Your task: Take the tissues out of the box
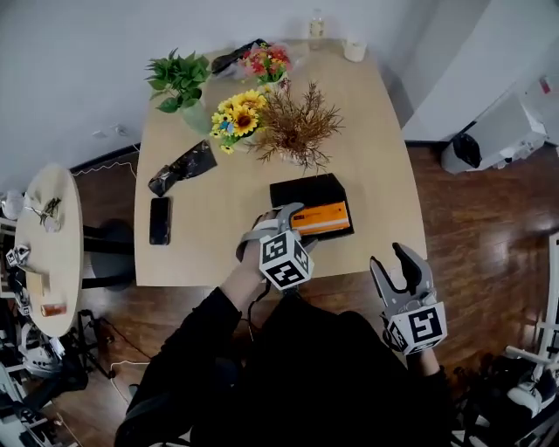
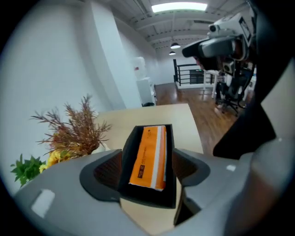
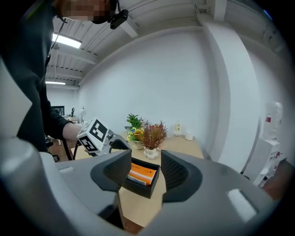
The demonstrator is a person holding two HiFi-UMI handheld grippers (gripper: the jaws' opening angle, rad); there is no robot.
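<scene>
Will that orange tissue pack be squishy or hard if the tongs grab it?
Probably squishy: the orange tissue pack looks like a soft wrapped bundle, so it may dent. It is likely light too. It lies flat in the black box, so it shouldn't roll.

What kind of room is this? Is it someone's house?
Probably an office or workshop, not a house: a big meeting-style table with flowers on it, long strip lights overhead, and what looks like a water cooler further back.
</scene>
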